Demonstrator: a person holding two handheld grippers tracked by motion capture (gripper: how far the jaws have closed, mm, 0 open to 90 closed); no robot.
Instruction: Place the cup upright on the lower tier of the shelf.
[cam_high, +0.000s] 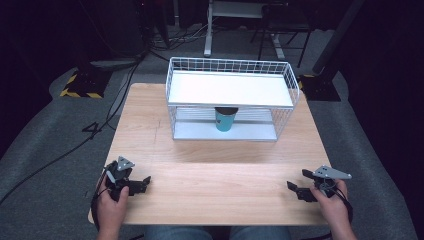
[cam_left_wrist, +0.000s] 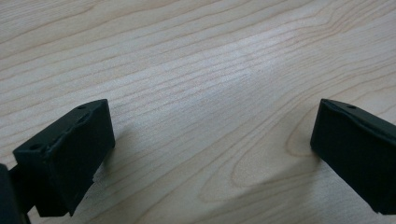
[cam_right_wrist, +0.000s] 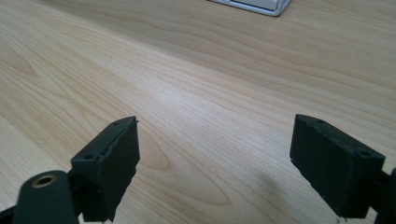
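A teal cup with a dark rim stands upright on the lower level of a white wire shelf rack at the back of the wooden table. My left gripper rests low over the table's front left corner, open, with bare wood between its jaws. Near the front right corner my right gripper is open too, nothing between its jaws. Both grippers are far from the cup.
The rack's white top shelf overhangs the cup. A corner of the rack's base shows at the top of the right gripper view. Cables and stand legs lie on the grey floor beyond the table.
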